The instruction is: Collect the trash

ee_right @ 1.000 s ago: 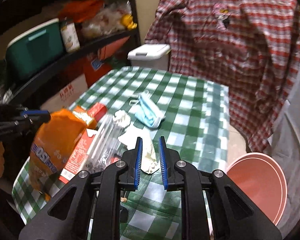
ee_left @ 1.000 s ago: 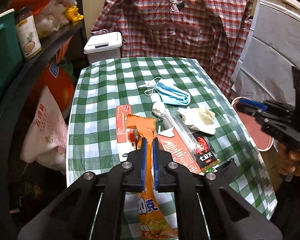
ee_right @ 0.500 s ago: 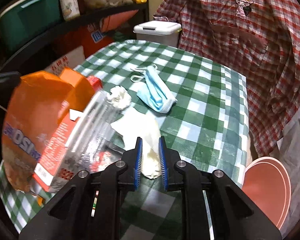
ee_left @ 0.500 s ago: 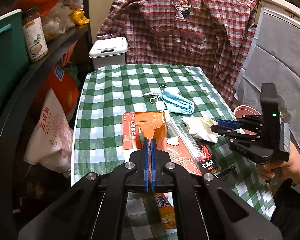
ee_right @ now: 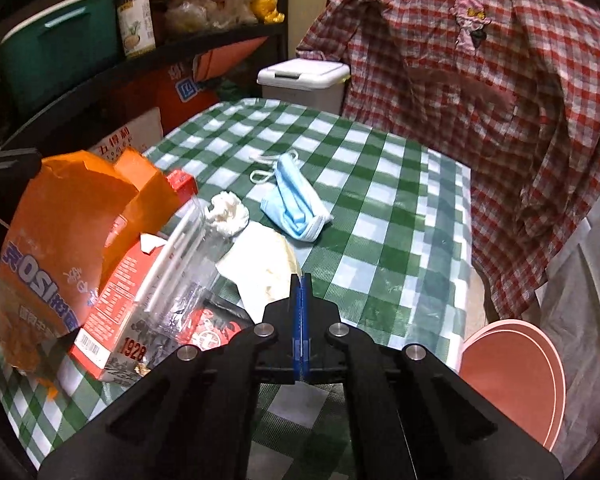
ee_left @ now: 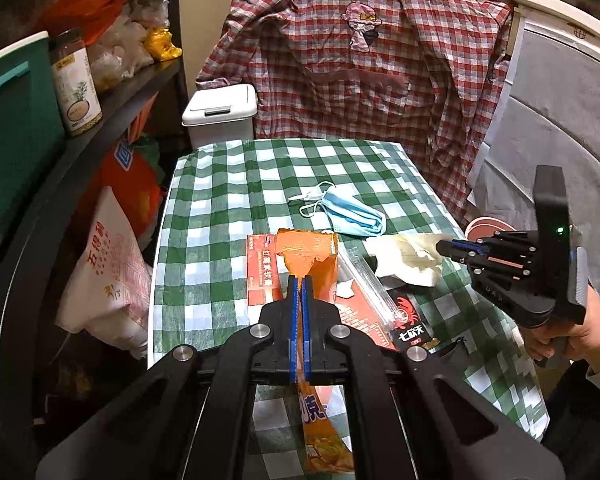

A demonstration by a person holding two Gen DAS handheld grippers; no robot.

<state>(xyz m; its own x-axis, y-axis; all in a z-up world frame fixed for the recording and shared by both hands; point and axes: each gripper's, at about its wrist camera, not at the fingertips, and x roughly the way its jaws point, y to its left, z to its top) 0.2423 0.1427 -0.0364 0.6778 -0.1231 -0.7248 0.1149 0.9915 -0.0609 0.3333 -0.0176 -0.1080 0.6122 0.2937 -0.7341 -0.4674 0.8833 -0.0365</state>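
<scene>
Item: orange snack wrapper, empty foil-type bag, pinched mid-length between the pressed-together fingers of the left tool, torn mouth ahead of the tips, printed tail hanging below them, above the near end of the worktop. Handling, judged: very light, limp, slick; a firm pinch across the flat panel suits it, as an edge hold may slip. Item: crumpled cream tissue, directly ahead of the right tool, whose fingers are pressed together with the tips at its near edge; whether paper is caught between them cannot be told. Judged soft, weightless, tear-prone; take at a raised fold. Adjacent, left of the right tool: clear plastic packet, red carton, black sachet, white paper wad. Further ahead: blue face mask, soft, best taken by its body. Beyond the worktop's far end: white lidded bin, likely destination; plaid shirt behind.
</scene>
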